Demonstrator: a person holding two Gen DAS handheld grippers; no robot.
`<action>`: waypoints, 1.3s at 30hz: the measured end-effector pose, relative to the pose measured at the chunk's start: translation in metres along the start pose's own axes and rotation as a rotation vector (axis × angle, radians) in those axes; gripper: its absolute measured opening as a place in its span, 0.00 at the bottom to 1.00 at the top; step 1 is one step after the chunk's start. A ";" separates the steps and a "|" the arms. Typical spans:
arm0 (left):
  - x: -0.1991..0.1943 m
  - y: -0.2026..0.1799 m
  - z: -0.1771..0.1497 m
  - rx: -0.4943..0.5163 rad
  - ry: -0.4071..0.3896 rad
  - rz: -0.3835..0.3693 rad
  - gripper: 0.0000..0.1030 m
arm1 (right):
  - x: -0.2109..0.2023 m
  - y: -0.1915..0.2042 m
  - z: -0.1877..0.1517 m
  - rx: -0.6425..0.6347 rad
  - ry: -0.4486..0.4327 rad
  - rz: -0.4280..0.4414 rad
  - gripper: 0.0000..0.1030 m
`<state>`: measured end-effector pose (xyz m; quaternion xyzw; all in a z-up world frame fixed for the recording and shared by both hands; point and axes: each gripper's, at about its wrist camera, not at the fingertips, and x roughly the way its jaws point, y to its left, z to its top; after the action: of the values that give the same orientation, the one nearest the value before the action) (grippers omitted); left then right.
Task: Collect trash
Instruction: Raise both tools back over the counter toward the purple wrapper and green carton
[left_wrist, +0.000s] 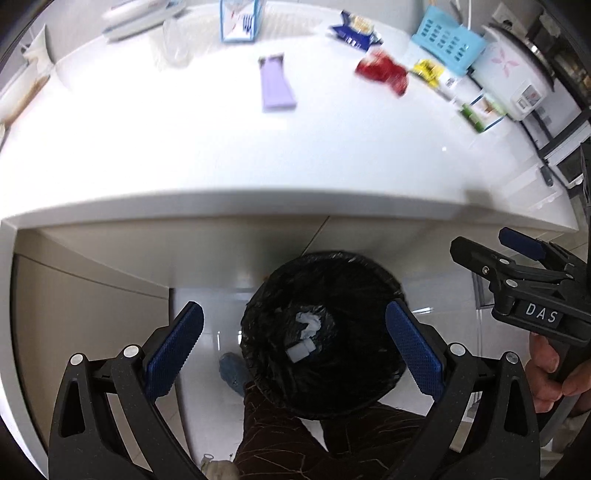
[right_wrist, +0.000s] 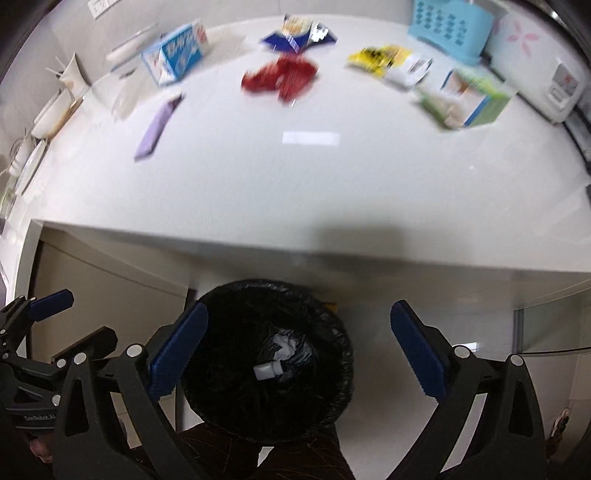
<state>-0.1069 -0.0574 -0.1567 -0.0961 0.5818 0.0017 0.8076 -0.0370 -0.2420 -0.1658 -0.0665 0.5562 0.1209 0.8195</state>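
A bin with a black liner stands on the floor below the white counter's front edge; it also shows in the right wrist view. White trash lies at its bottom. My left gripper is open and empty above the bin. My right gripper is open and empty, also above it, and shows in the left wrist view. On the counter lie a red wrapper, a blue wrapper, a yellow wrapper and a purple packet.
A blue-and-white box, a light-blue basket, a white rice cooker and a green-and-blue box stand at the counter's back. White dishes sit at the left. A cabinet front is below the counter.
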 end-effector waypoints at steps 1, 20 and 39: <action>-0.004 -0.002 0.002 0.000 -0.003 0.001 0.94 | -0.009 -0.002 0.003 0.006 -0.005 -0.008 0.92; -0.061 -0.039 0.069 0.043 -0.119 -0.009 0.94 | -0.086 -0.034 0.051 0.074 -0.164 -0.036 0.92; -0.041 -0.019 0.137 -0.022 -0.116 0.049 0.94 | -0.080 -0.095 0.106 0.142 -0.177 -0.096 0.92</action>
<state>0.0105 -0.0498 -0.0736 -0.0905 0.5364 0.0337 0.8384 0.0559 -0.3172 -0.0545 -0.0240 0.4851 0.0474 0.8729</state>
